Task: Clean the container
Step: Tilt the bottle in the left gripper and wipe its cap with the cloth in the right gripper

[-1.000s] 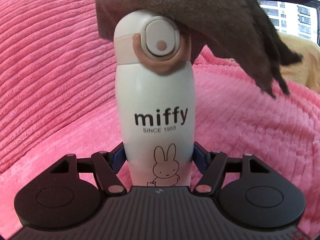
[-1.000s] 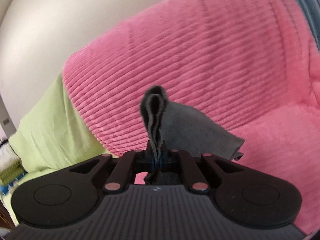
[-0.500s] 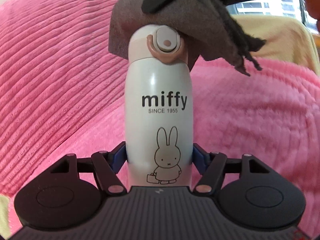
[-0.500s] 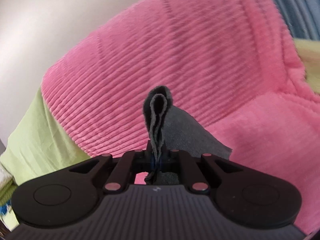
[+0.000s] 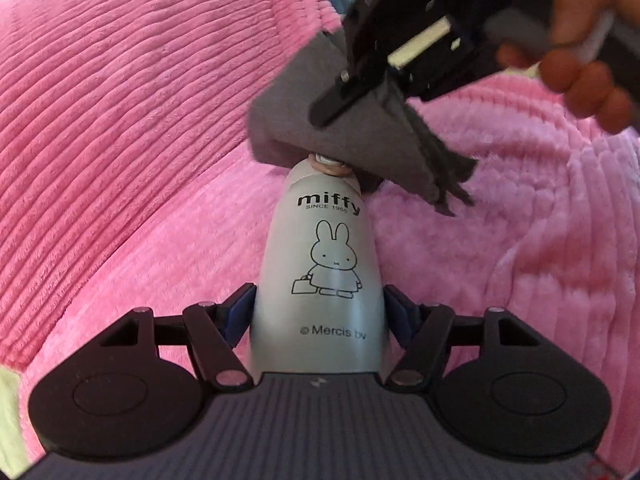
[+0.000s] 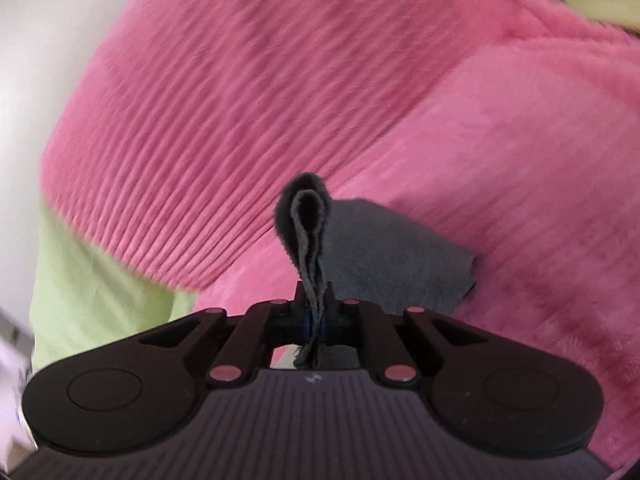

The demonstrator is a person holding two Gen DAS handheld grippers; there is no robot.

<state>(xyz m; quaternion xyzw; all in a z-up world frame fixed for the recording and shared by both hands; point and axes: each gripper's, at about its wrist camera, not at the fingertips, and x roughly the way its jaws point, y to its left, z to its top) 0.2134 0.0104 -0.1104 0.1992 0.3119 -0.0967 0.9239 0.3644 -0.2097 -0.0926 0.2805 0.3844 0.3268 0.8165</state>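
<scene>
A white Miffy bottle stands between the blue pads of my left gripper, which is shut on its lower body. A grey cloth lies draped over the bottle's cap, so only a sliver of the peach lid shows. One black finger of the right gripper reaches in from the upper right, held by a person's hand. In the right wrist view my right gripper pinches a folded edge of the grey cloth. Its jaws are opening slightly, with the cloth still between the pads.
Pink ribbed plush fabric fills the background behind and under the bottle. A light green cover lies at the left, beside a pale wall. The right wrist view is motion-blurred.
The right gripper and the cloth have come down onto the bottle's top, hiding most of the cap. More of the bottle's lower print now shows above the left gripper.
</scene>
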